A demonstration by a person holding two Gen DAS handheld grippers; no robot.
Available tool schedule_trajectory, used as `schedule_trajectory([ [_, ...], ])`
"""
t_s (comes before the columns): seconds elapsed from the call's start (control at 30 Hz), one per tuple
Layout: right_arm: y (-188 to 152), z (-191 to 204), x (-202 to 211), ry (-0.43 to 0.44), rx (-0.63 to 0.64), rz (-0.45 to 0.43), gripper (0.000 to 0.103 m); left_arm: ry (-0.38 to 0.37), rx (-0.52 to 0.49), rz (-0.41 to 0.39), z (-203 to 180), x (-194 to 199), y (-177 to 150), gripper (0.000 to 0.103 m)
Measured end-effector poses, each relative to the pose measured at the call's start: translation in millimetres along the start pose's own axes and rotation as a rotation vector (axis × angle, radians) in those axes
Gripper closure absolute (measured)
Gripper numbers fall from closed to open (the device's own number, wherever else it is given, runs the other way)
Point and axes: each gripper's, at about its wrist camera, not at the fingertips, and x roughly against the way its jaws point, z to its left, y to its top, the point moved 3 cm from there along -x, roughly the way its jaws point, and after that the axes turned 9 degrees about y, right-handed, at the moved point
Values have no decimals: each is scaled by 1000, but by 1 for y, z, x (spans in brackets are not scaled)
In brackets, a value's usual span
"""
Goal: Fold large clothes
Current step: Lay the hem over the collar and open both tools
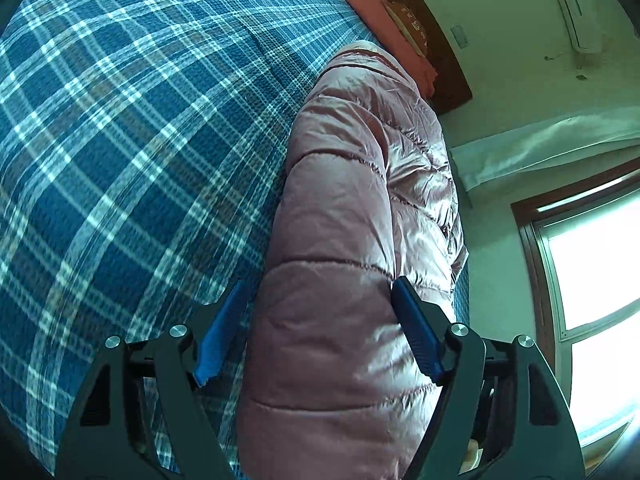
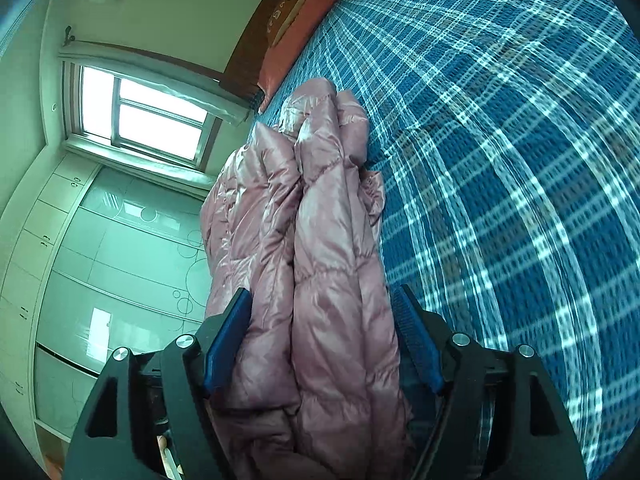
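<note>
pink jacket (image 1: 352, 216), plaid bedspread (image 1: 132, 128), perhaps pillows (image 1: 384, 28)

Jacket (image 1: 340, 240) hem cut off below, pillow (image 1: 412, 24) print unreadable

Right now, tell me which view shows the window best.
The right wrist view: the window sits whole there, with frame, panes and the curtain rail above it. The left wrist view catches only part of it, cut off at the picture's right edge and blown out by glare.
</note>
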Motion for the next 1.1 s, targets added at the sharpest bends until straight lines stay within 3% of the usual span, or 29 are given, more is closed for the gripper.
schedule_trajectory([
  [0.07, -7, 0, -1, 1, 2, -2, 30, 0, -3, 1, -1, 0, -7, 30],
  [0.13, -10, 1, -3, -7, 5, -9, 30, 11, -5, -6, -2, 0, -12, 38],
  [0.27, -17, 8, -3, 26, -40, -25, 63, 11, 2, -41, -7, 10, -17, 59],
  [0.37, -22, 13, -4, -7, -7, -47, 68, 23, 4, -71, -7, 14, -20, 62],
  [0.63, -27, -9, -11, 43, -80, -61, 69, 49, -32, -92, -2, 8, -24, 62],
  [0.93, -36, -5, 13, 53, -99, -108, 54, 123, -58, -143, -7, 32, -30, 40],
  [1.1, -45, 3, 30, 29, -82, -118, 51, 172, -103, -177, -6, 49, -42, 37],
])
